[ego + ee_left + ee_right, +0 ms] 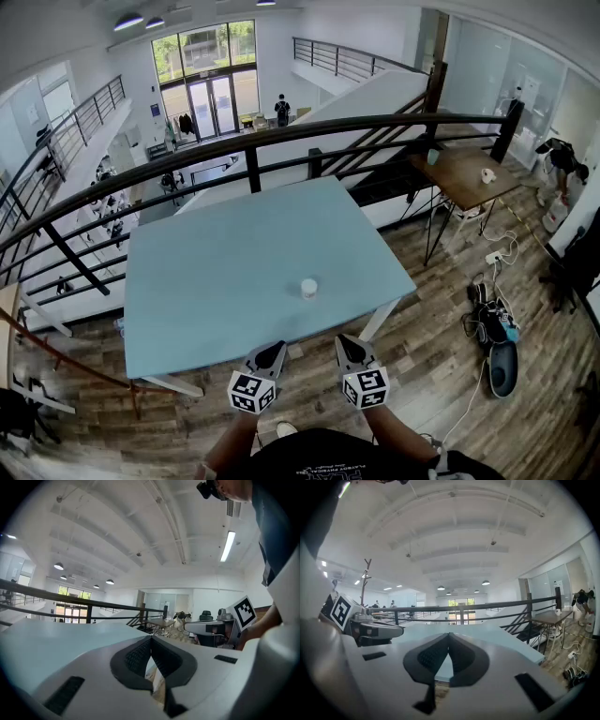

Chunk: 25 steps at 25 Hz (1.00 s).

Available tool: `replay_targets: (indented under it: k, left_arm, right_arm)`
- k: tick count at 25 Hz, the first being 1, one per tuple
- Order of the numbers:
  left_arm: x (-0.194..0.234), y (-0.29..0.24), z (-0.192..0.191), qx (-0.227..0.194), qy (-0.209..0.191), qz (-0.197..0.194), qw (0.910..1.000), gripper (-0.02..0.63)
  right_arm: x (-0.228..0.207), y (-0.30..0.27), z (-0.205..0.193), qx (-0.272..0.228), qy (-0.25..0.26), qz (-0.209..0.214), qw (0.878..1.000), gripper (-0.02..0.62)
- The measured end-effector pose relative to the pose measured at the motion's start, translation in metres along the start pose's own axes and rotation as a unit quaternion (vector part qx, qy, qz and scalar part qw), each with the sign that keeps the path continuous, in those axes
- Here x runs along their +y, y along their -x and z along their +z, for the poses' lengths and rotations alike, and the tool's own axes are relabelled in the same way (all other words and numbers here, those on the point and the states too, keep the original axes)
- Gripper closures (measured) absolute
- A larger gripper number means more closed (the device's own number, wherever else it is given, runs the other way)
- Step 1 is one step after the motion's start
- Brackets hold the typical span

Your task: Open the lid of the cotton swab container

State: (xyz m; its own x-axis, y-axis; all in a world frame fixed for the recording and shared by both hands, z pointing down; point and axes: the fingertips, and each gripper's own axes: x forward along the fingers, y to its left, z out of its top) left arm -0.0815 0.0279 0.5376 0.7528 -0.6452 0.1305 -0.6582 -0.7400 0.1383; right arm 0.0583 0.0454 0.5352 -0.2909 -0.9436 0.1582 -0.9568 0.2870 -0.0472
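A small white round cotton swab container (308, 288) stands on the light blue table (216, 272), near its front edge, lid on. My left gripper (273, 351) and right gripper (346, 344) hover side by side in front of the table's near edge, short of the container, both shut and holding nothing. In the left gripper view the jaw tips (151, 638) meet with the table top beyond; the container is hidden there. The right gripper view shows its jaw tips (449, 634) touching too, and the left gripper (370, 630) at its left.
A black railing (281, 141) runs behind the table, with a drop to the floor below. A brown wooden table (469, 173) stands at the right. Cables and bags (492, 323) lie on the wood floor to the right.
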Motion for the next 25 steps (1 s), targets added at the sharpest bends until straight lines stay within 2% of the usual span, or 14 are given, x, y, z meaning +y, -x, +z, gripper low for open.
replay_targets:
  k: [8, 13, 25]
  left_arm:
    - [0.006, 0.018, 0.015, -0.026, -0.003, 0.017, 0.9995, 0.594]
    - [0.007, 0.024, 0.019, -0.032, -0.001, 0.014, 0.9994, 0.594]
    - [0.021, 0.048, 0.007, -0.032, 0.006, 0.008, 0.9994, 0.594]
  right_arm:
    - [0.013, 0.005, 0.007, -0.006, 0.002, -0.002, 1.0, 0.578]
    - [0.024, 0.001, 0.013, -0.014, -0.012, 0.014, 1.0, 0.577]
    - [0.062, -0.019, 0.009, -0.005, -0.011, 0.044, 0.999, 0.577]
